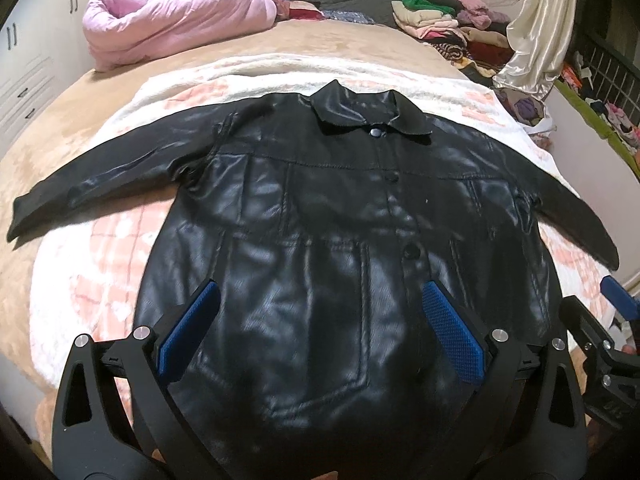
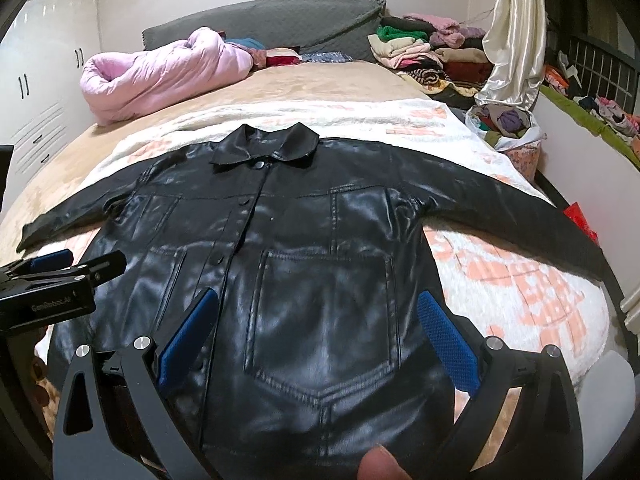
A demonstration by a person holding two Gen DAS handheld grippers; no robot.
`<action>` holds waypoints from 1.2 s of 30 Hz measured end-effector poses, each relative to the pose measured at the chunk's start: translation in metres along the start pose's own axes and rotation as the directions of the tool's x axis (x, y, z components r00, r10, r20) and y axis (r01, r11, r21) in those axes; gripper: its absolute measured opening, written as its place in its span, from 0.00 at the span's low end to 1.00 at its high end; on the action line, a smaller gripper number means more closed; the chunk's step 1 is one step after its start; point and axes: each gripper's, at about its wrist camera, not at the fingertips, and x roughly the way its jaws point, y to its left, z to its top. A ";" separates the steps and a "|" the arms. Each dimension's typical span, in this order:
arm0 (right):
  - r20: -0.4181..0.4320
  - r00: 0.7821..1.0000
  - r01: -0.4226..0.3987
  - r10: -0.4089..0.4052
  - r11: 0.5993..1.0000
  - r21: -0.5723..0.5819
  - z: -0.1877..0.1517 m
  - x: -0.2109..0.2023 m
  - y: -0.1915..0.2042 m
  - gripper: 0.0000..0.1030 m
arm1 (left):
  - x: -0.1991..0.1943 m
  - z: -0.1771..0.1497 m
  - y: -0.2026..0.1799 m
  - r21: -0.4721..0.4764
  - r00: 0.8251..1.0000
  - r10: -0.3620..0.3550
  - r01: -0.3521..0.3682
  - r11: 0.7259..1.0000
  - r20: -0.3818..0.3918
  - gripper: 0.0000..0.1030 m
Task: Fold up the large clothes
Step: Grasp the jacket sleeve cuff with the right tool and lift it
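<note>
Underneath everything is a bed, its near half covered by a fluffy white blanket with peach checks (image 1: 100, 248), and on that blanket lies the black leather-look jacket (image 1: 320, 216), front up, buttoned, collar away from the cameras and hem nearest them. Closest in, the left gripper (image 1: 320, 320) hangs over the lower left of the jacket front with its blue pads spread wide and nothing between them; the right gripper (image 2: 318, 324) does the same over the big patch pocket (image 2: 320, 304) on the other side, jaws equally apart and empty. A fingertip shows at the bottom edge of the right view. The material looks glossy and creased, so I would judge it fairly heavy, stiffish and likely to slide between smooth pads; it should hold a fold poorly and spring back. Thin edges look like the best purchase: the hem corners just ahead of each tool, or the cuffs, since a pinch on the flat panel would probably slip. Both sleeves are laid out sideways, the left sleeve (image 1: 100, 184) and the right sleeve (image 2: 520, 208) reaching out near the blanket's edges, so they would need bringing in over the body first. Farther off, a tan bedspread (image 1: 224, 52) carries a rolled pink quilt (image 1: 172, 24), a heap of mixed clothes (image 2: 424, 52) sits by the grey headboard (image 2: 280, 20), a cream curtain (image 2: 512, 40) hangs at right, and white cupboards (image 2: 48, 80) stand at left.
</note>
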 end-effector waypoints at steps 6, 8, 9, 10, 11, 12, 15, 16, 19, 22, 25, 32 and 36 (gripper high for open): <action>-0.004 1.000 0.008 -0.008 0.999 0.045 0.024 0.020 -0.016 0.96 | 0.018 0.025 -0.011 -0.002 1.000 -0.006 0.006 1.000 -0.002 0.92; -0.007 1.000 0.011 -0.011 0.998 0.068 0.032 0.029 -0.026 0.96 | 0.024 0.030 -0.014 -0.002 1.000 -0.007 0.007 1.000 -0.007 0.92; -0.010 1.000 0.019 -0.018 0.997 0.079 0.036 0.032 -0.030 0.96 | 0.028 0.034 -0.016 -0.002 1.000 -0.006 0.006 1.000 -0.011 0.92; -0.008 1.000 0.029 -0.028 0.996 0.088 0.039 0.035 -0.035 0.96 | 0.031 0.038 -0.018 0.001 1.000 -0.007 0.007 1.000 -0.013 0.92; -0.007 0.999 0.038 -0.037 0.995 0.095 0.043 0.040 -0.042 0.96 | 0.034 0.040 -0.020 0.003 1.000 -0.006 0.006 1.000 -0.014 0.92; -0.015 0.999 0.051 -0.049 0.993 0.108 0.046 0.045 -0.049 0.96 | 0.038 0.044 -0.023 0.006 1.000 -0.007 0.007 1.000 -0.017 0.92; -0.028 0.997 0.074 -0.070 0.986 0.153 0.052 0.055 -0.071 0.96 | 0.047 0.051 -0.031 0.014 0.999 -0.014 0.015 1.000 -0.030 0.92; -0.031 0.996 0.090 -0.086 0.982 0.165 0.053 0.058 -0.079 0.96 | 0.051 0.054 -0.034 0.020 0.999 -0.014 0.014 1.000 -0.036 0.92; -0.043 0.992 0.123 -0.116 0.969 0.216 0.056 0.067 -0.107 0.96 | 0.060 0.061 -0.042 0.036 0.999 -0.007 0.008 0.999 -0.040 0.92; -0.067 0.988 0.151 -0.138 0.948 0.279 0.057 0.075 -0.137 0.96 | 0.070 0.068 -0.048 0.036 0.999 -0.013 0.015 0.999 -0.049 0.92; -0.086 0.981 0.194 -0.176 0.923 0.332 0.054 0.082 -0.164 0.96 | 0.079 0.074 -0.054 0.047 0.999 -0.010 0.012 0.999 -0.053 0.92; -0.138 0.959 0.284 -0.248 0.835 0.472 0.042 0.095 -0.228 0.96 | 0.099 0.089 -0.071 0.061 0.998 -0.015 0.019 0.998 -0.066 0.92; -0.173 0.948 0.319 -0.269 0.757 0.570 0.031 0.102 -0.265 0.96 | 0.111 0.096 -0.079 0.070 0.997 -0.008 0.013 0.997 -0.074 0.92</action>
